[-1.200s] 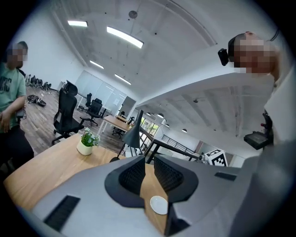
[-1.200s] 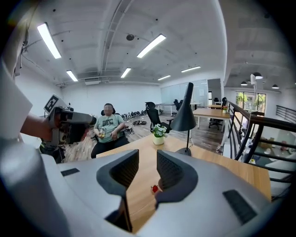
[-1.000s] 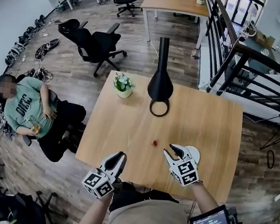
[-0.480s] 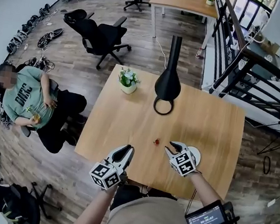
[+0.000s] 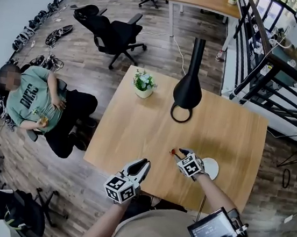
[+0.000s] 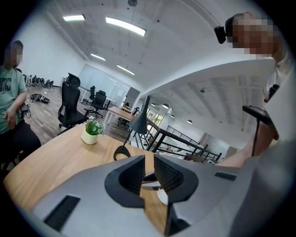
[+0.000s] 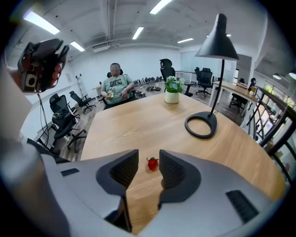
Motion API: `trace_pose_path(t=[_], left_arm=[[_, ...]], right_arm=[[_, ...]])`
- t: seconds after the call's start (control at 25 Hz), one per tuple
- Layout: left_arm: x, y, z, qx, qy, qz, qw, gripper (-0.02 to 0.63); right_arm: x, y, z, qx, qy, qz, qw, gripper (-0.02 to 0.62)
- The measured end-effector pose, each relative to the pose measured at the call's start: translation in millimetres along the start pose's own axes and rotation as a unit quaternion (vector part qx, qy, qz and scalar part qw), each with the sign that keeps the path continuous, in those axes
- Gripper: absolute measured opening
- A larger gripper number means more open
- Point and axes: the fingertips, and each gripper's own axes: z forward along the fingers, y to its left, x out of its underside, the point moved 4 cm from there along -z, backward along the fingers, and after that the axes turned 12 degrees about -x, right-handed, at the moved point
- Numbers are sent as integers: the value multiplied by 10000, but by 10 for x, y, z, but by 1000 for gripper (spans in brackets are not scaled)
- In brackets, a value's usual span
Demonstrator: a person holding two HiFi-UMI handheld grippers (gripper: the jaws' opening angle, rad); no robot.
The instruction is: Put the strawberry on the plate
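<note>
The strawberry (image 7: pixel 152 163) lay on the table (image 5: pixel 135 135), not yet lifted; the right gripper (image 5: pixel 181 153) stood with jaws parted on either side of it (no squeeze yet). The plate (image 5: pixel 210 169) waited just beside, and the left gripper (image 5: pixel 145 162) hung slightly open, holding nothing

My left hand-held gripper (image 5: pixel 144 165) hangs on the near left, and its jaws point toward the far right. Its ribbed pads (image 6: pixel 133 175) stand a narrow gap apart and press on nothing. My bare left forearm (image 5: pixel 101 222) runs back from it toward my body. My right hand-held gripper (image 5: pixel 180 153) reaches farther out on the right, tilted down, its jaws aimed to the far left. Its pads (image 7: pixel 171 170) are a little wider apart than the left ones and grip nothing. My right forearm (image 5: pixel 210 189) is stretched out behind it.
</note>
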Motion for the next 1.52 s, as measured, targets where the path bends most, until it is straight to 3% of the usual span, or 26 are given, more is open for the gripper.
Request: trace_pose_path(t=[0.12, 0.56, 1.0, 1.28, 1.52], left_arm=[[38, 25, 34, -3, 109, 28, 9999, 43], [5, 164, -16, -111, 267, 119, 9995, 44], [65, 348, -89, -222, 447, 83, 9987, 44], [69, 317, -50, -172, 503, 89, 9985, 44], [91, 256, -5, -48, 546, 110, 9984, 44]], right_arm=[[101, -55, 280, -194, 180, 133, 9996, 175], [272, -127, 763, -244, 955, -19, 9951, 176], [440, -256, 1068, -248, 1153, 140, 9929, 175], [439, -222, 934, -174, 810, 336, 9960, 141], [134, -128, 696, -114, -93, 245, 9996, 141]])
